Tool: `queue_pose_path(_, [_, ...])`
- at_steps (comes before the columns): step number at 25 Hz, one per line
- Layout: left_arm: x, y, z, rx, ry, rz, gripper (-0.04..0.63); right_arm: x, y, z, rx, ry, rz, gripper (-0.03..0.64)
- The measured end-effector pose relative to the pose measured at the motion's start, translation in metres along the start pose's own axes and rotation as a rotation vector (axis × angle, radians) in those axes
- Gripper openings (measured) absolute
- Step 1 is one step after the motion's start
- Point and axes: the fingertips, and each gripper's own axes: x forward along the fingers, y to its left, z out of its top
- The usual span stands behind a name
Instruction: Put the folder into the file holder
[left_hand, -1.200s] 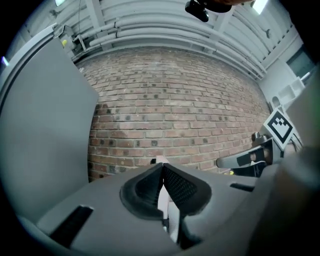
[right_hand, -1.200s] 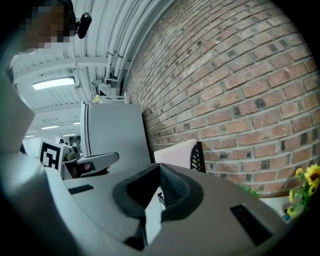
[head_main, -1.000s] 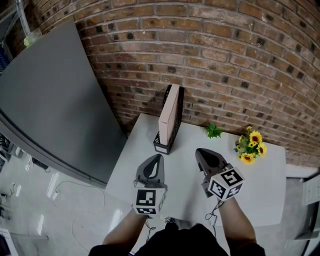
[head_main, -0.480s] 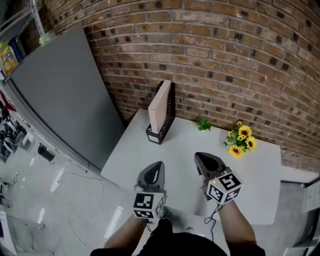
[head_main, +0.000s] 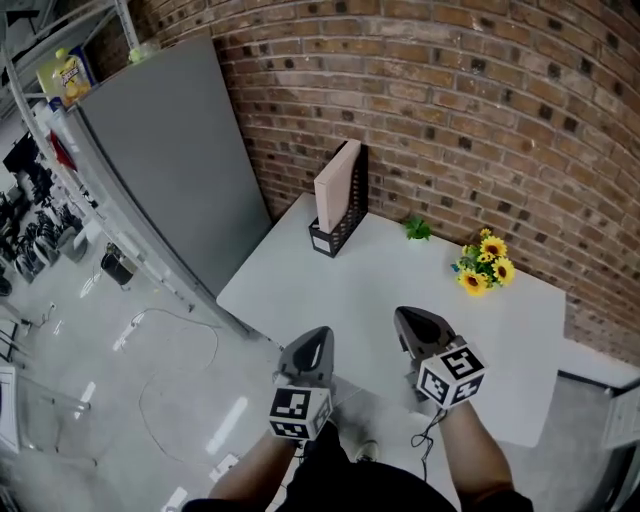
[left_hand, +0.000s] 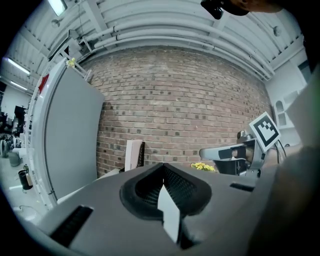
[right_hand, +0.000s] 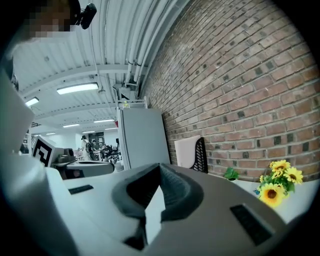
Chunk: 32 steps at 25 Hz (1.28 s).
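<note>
1. Against the wall (head_main: 450, 110), at the far left corner of the table (head_main: 380, 300), stands the holder (head_main: 352, 212) of black mesh. The folder (head_main: 336, 185) is inside it, pale and upright, with its top edge rising above the holder's rim.
2. To the right of the holder, along the same wall, lies a small green sprig (head_main: 418, 230). Further right of the holder sits a bunch of yellow flowers (head_main: 483, 268). Neither touches the holder.
3. To the left of the holder, off the table, a tall grey cabinet (head_main: 170, 150) stands against the wall.
4. Well apart from the holder, on the near side of the table, the left gripper (head_main: 322, 334) points roughly toward it. Its jaws are pressed fully together with nothing between them — its own view shows the pads meeting in a closed seam.
5. Beside it, also well short of the holder and a little to the holder's right, the right gripper (head_main: 402, 314) is likewise closed tight and empty — no folder or other thing is caught between its pads.
6. Both grippers are held about level, each with its marker cube toward the person, and neither touches the holder or the folder.
</note>
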Motion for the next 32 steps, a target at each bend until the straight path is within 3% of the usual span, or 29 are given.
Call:
queue_pose_path(18, [-0.036, 0.004, 0.008, -0.002, -0.02, 0.037, 0.006, -0.003, 0.035, 0.001, -0.01, -0.01, 0.057, 0.003])
queue_pose_path(32, [-0.035, 0.0, 0.004, -0.013, -0.011, 0.036, 0.006, -0.005, 0.035, -0.004, 0.007, -0.01, 0.062, 0.003])
